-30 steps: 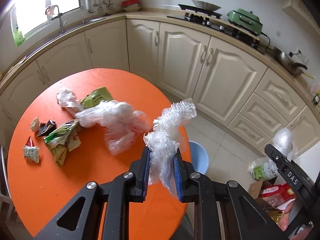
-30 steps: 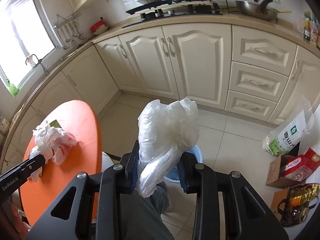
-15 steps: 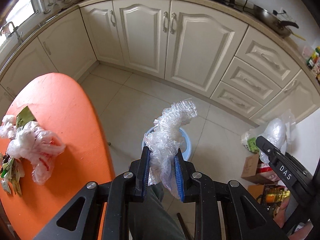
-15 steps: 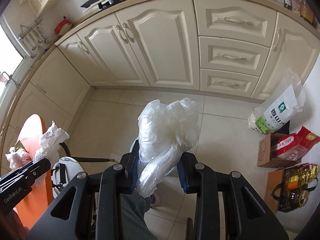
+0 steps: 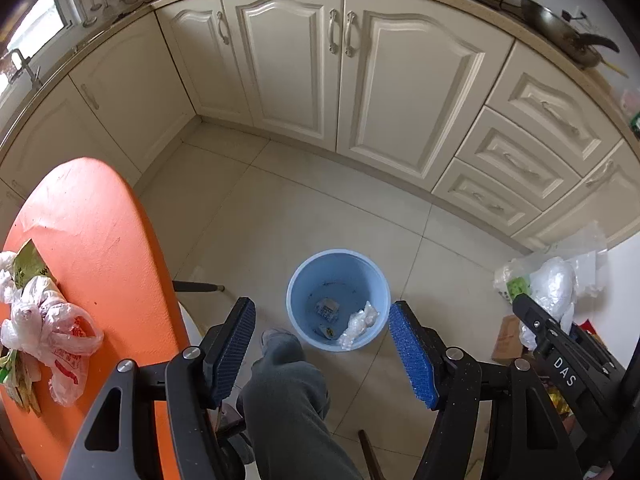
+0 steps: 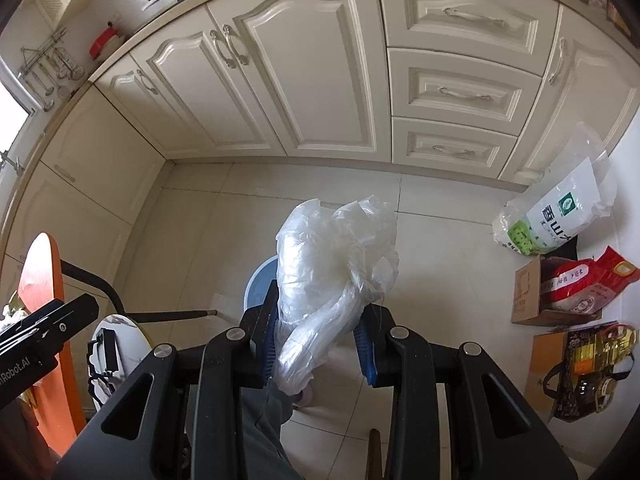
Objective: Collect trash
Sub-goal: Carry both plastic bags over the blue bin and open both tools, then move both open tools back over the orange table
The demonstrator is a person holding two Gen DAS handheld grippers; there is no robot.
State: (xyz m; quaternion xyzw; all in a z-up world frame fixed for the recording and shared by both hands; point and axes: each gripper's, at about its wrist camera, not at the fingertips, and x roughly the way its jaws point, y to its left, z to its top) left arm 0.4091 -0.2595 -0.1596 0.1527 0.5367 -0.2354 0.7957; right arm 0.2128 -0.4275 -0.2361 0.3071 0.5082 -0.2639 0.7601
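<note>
So the clear plastic bag [image 6: 336, 264] pinched in my right hand-held gripper [image 6: 318, 344] is basically weightless and totally floppy, a crumpled translucent white wad that puffs up above the blue pads and trails a twisted tail below them. Stuff like this is slick and springs back, so I'd say grabbing it around the bunched middle, like now, beats catching a loose edge. It hangs over the floor with the blue bin [image 5: 338, 298] partly hidden right behind it. My left hand-held gripper [image 5: 322, 344] is opening with nothing between the pads, pointed down at that bin, where a small crinkly clear wad [image 5: 358, 324] lies at the bottom next to a couple of scraps. Over on the left, the orange surface [image 5: 100, 240] holds another thin bag with red print [image 5: 48, 336] plus some green wrappers [image 5: 28, 264], all equally light and soft, probably easiest taken at the knotted lump.
</note>
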